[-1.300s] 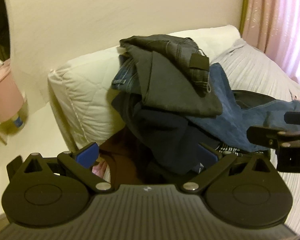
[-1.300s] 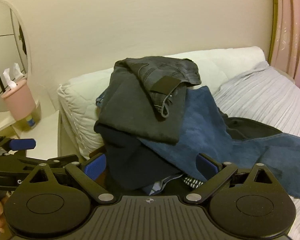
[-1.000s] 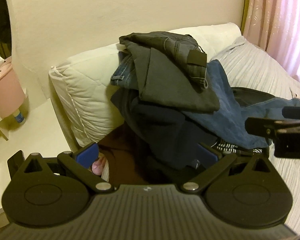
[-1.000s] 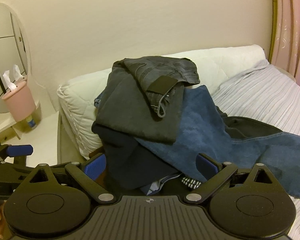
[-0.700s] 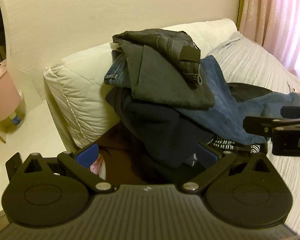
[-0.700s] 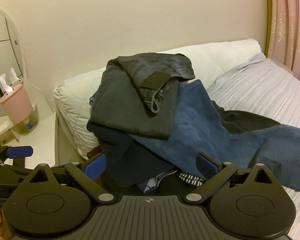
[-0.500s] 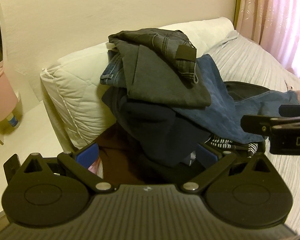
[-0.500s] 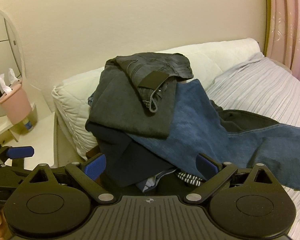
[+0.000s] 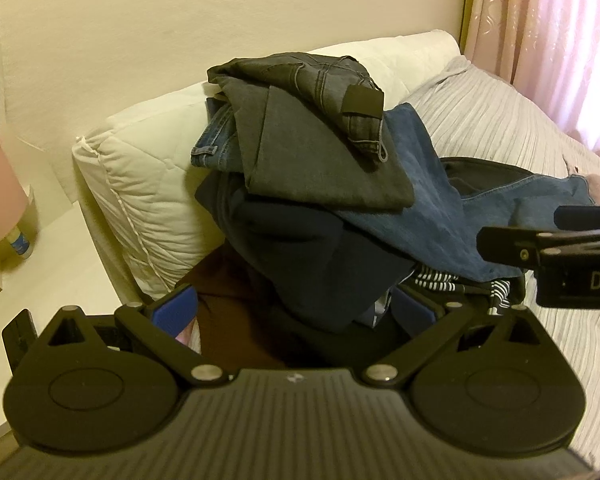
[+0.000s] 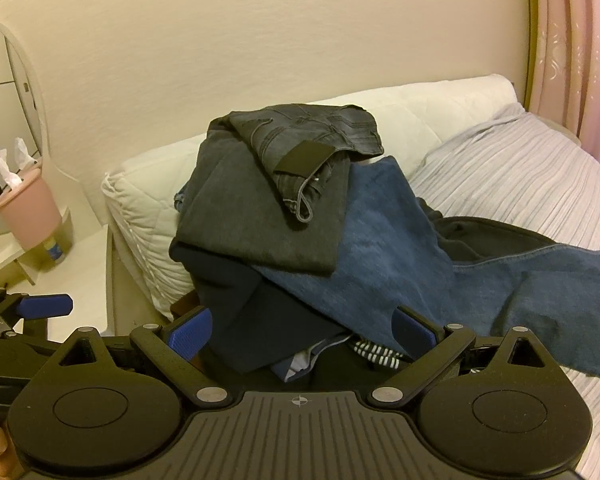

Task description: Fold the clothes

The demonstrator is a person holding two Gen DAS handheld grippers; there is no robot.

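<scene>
A cream wall (image 10: pixel 260 40) and a pink curtain (image 9: pixel 540 20) are seen behind a bed (image 10: pixel 520 168) with a ribbed pale cover and a white quilted pillow (image 9: pixel 140 176) at its far left. Over the last second or so the heap has been shifted a little rightward and farther off in both views, so the grippers appear to have been drawn back slightly; nothing has been picked up, and the folding is judged not yet begun.

The pile of clothes (image 10: pixel 284 216) is propped against the pillow: dark grey jeans (image 9: pixel 300 80) on top, a grey garment (image 10: pixel 260 220) under them, a navy piece (image 9: pixel 312 264) below, and blue jeans (image 10: pixel 400 264) trailing right across the bed. A striped item (image 9: pixel 440 280) peeks out at the near edge.

The left hand-held gripper (image 9: pixel 296 312) is held with its blue pads apart, empty, near the pile. The right hand-held gripper (image 10: pixel 300 332) is likewise spread wide and empty.
</scene>
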